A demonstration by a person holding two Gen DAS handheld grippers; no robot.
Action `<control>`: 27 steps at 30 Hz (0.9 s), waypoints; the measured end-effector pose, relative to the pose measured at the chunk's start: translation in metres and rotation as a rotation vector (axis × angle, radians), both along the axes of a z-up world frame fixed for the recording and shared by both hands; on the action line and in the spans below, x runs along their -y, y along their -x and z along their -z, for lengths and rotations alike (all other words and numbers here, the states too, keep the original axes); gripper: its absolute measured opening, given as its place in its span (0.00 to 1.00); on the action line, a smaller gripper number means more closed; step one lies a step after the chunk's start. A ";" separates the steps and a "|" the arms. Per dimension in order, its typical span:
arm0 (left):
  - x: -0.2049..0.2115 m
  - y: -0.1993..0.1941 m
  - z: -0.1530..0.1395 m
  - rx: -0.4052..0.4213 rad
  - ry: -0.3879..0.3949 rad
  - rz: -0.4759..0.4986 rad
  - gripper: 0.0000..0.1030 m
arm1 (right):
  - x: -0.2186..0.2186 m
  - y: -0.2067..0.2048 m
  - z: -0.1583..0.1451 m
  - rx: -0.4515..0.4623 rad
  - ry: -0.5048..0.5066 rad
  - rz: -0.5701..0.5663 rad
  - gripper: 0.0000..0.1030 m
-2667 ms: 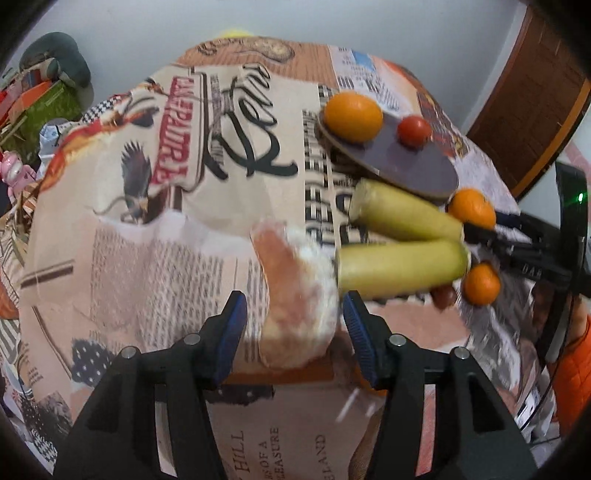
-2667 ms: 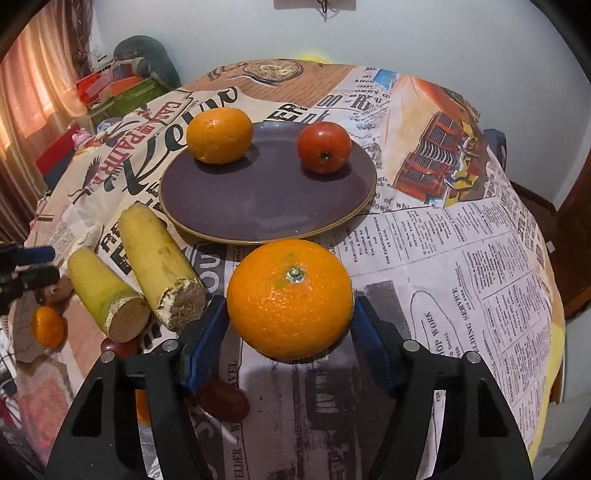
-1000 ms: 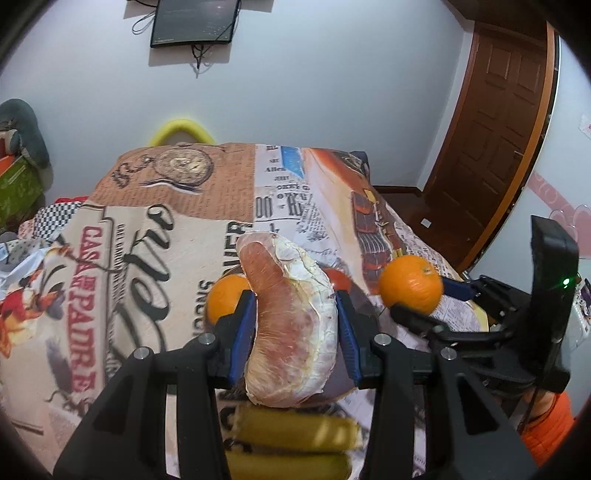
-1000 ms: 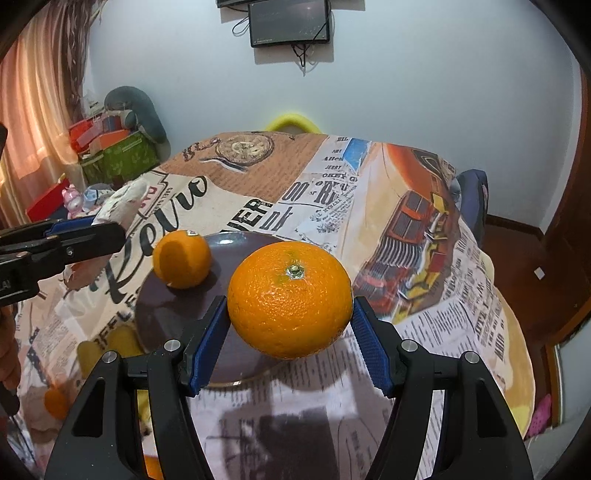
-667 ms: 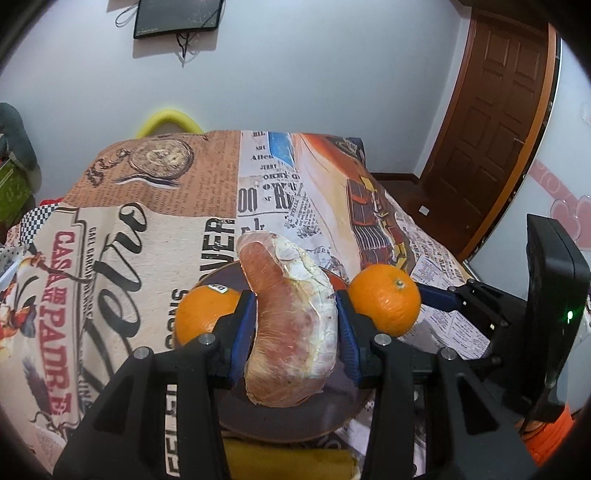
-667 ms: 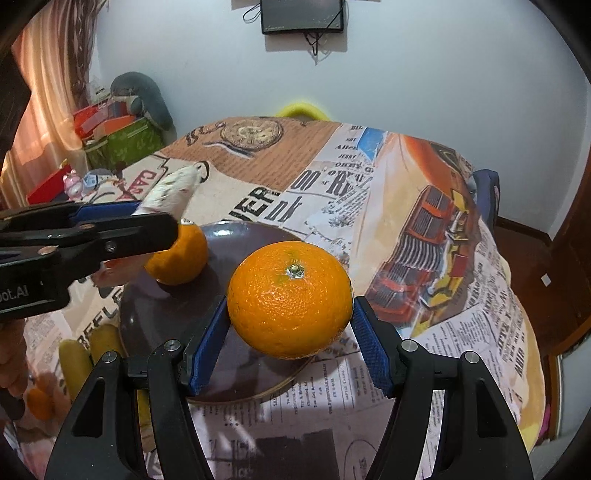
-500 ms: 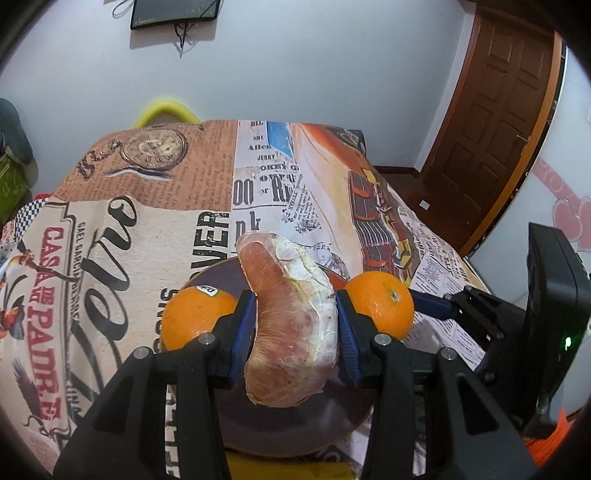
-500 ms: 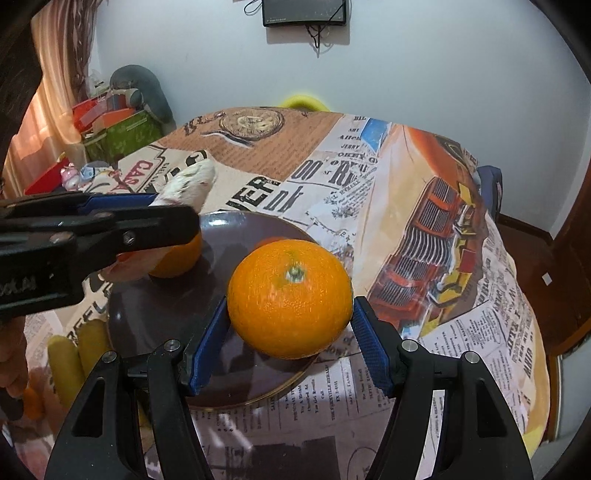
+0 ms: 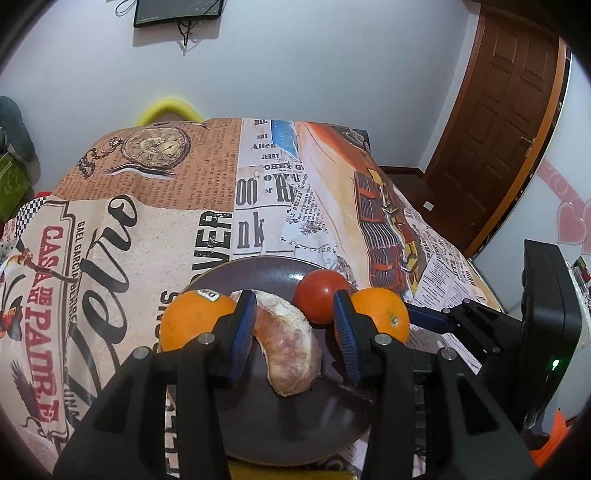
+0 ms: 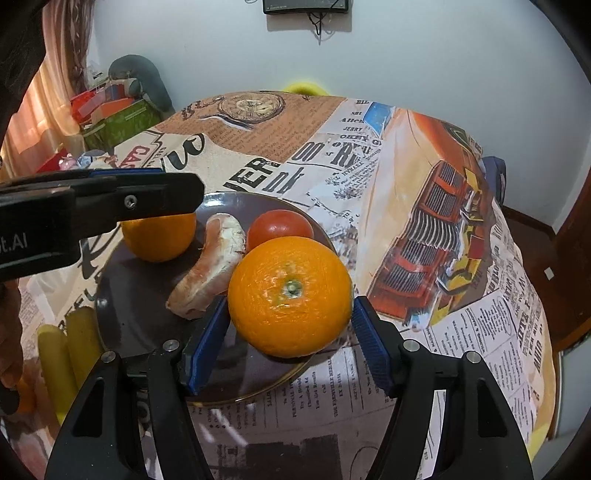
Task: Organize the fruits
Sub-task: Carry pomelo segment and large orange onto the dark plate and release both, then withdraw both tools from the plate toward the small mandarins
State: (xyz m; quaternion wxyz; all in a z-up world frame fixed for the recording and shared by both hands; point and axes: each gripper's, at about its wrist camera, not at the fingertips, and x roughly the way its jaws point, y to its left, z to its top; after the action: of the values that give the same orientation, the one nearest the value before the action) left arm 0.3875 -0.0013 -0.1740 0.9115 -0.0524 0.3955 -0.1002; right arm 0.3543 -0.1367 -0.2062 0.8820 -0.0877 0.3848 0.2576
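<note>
Left tongs: slack around soft, fragile peeled pomelo segment, frame centre; lift by thick middle. Right tongs: barely gripping firm, round, slippery orange across equator.

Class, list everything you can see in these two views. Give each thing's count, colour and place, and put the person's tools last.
plate: one, dark brown, on the tablecloth
plate orange: one, orange, plate's left side
held orange: one, orange, over the plate's near edge
tomato: one, red, plate's far side
peeled segment: one, pinkish-white, plate's middle
yellow stalks: two, left of the plate
tablecloth: one, newspaper print
screen: one, black, on the wall
door: one, brown
left tool: black with blue pads, open around the segment
right tool: same colours, gripping the held orange
</note>
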 end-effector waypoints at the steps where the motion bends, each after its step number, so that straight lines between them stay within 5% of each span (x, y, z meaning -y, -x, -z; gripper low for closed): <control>1: -0.001 0.002 -0.001 0.001 -0.002 -0.003 0.41 | 0.002 0.002 -0.003 -0.002 -0.015 -0.001 0.64; 4: -0.005 0.008 -0.005 -0.001 -0.009 -0.011 0.41 | 0.005 0.006 -0.011 0.015 -0.030 0.009 0.74; 23: -0.034 0.098 -0.051 0.046 -0.067 -0.074 0.43 | 0.009 0.072 -0.066 0.126 -0.005 0.005 0.75; 27: -0.041 0.123 -0.057 0.058 -0.081 -0.094 0.49 | 0.011 0.090 -0.075 0.138 -0.002 0.005 0.75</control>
State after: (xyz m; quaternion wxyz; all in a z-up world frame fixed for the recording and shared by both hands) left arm 0.2645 0.0398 -0.1174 0.9276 -0.0310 0.3698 -0.0427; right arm 0.2643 -0.1478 -0.1311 0.9071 -0.1033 0.3230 0.2493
